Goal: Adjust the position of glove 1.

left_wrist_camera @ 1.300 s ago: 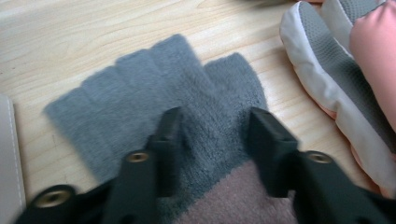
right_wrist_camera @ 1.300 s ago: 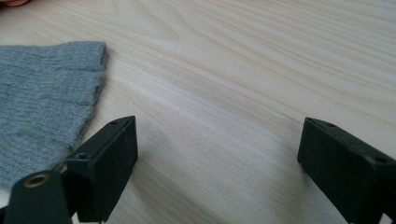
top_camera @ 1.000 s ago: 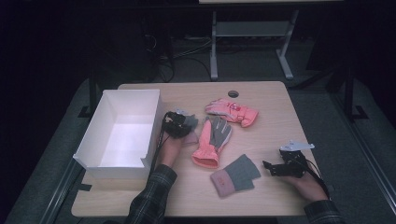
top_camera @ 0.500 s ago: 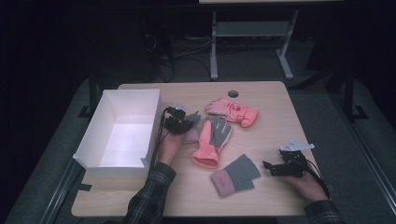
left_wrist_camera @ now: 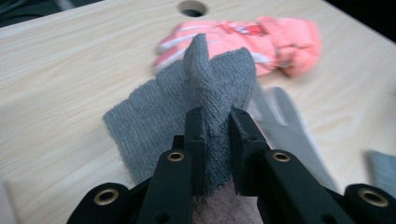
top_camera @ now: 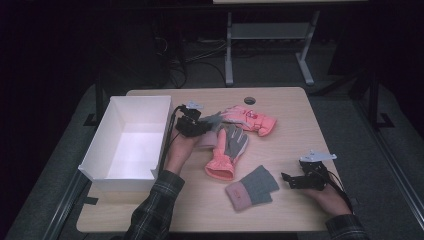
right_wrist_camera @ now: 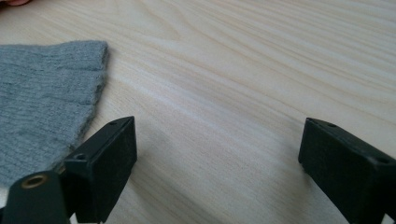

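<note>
ok, i've got the grey knit glove (left_wrist_camera: 187,107) pinched in my left gripper (left_wrist_camera: 215,122), jaws clamped on a fold of the wool w/ the pinkish cuff down by my hand. from the high view the left gripper (top_camera: 192,122) sits just beside the right wall of the white box (top_camera: 92,160), w/ the glove (top_camera: 210,121) raised off the table (top_camera: 280,210) and dangling over the pink ski gloves.

progress, as i judge it: early. looks like the job is getting gloves into the box, and the box is bare inside, white floor and nothing in it. so nothing's packed yet. this grey one is picked up but not over the box; it needs to swing across the wall and drop.

what's left on the table: the other grey knit glove (top_camera: 251,188) w/ its pink cuff, lying flat near the front edge; one pink ski glove (top_camera: 226,152) w/ a grey palm, mid table; a second pink ski glove (top_camera: 250,119) further back, near the cable hole (top_camera: 249,100).

my right gripper (top_camera: 289,180) rests on the table at the right, jaws spread wide, holding nothing. in the right gripper view the jaws straddle bare wood, and the edge of the flat grey glove (right_wrist_camera: 46,107) lies just beside the left-hand jaw, maybe touching it, hard to say. that one's prob my next pick for the right hand.
</note>
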Demonstrator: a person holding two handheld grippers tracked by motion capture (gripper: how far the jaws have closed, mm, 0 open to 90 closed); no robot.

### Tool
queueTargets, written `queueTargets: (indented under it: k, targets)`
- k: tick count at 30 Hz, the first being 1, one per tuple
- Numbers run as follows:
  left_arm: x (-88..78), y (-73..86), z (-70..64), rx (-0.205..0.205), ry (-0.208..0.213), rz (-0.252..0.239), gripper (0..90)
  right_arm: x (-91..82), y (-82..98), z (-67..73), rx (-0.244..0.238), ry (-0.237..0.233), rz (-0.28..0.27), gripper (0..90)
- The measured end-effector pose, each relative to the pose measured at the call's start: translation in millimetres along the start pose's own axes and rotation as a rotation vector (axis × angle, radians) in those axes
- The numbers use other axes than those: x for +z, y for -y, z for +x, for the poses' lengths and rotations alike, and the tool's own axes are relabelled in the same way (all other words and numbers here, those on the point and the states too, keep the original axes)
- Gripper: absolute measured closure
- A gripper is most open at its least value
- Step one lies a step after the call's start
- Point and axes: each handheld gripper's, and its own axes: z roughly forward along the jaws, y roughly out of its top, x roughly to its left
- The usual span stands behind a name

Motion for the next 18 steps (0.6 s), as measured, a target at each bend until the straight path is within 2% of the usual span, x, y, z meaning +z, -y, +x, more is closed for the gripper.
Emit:
queueTargets:
  k: [2, 3, 4, 7, 8, 9, 10, 13, 18]
  targets:
    - [-4.0, -2.4, -2.6, 0.015, 0.033, -0.003, 78.2, 0.0, 0.0, 0.0, 0.0, -0.002, 0.001, 10.3]
    - [-7.3, -4.1, -5.8, 0.034, 0.062, -0.002, 78.2, 0.0, -0.1, 0.1, 0.0, -0.003, 0.002, 10.1]
    - [-7.3, -4.1, -5.8, 0.034, 0.062, -0.002, 78.2, 0.0, -0.1, 0.1, 0.0, -0.003, 0.002, 10.1]
    - [-10.2, -5.2, -11.2, 0.077, 0.095, 0.012, 78.1, 0.1, -0.1, 0.3, 0.003, -0.003, 0.001, 10.1]
    - [-10.4, -5.0, -12.8, 0.078, 0.105, 0.013, 78.1, 0.1, -0.1, 0.3, 0.003, -0.003, 0.001, 10.1]
    - [-11.8, -4.6, -15.8, 0.101, 0.137, 0.015, 78.1, 0.1, -0.1, 0.3, 0.003, -0.003, 0.001, 10.1]
    - [-11.8, -4.6, -15.8, 0.101, 0.137, 0.015, 78.1, 0.1, -0.1, 0.4, 0.002, -0.002, 0.001, 10.0]
    - [-14.4, -4.4, -21.4, 0.121, 0.2, 0.008, 78.1, 0.1, -0.1, 0.3, 0.001, -0.002, 0.002, 10.1]
    - [-16.4, -1.7, -33.2, 0.165, 0.276, 0.008, 78.1, 0.1, -0.1, 0.4, 0.001, -0.002, 0.002, 10.0]
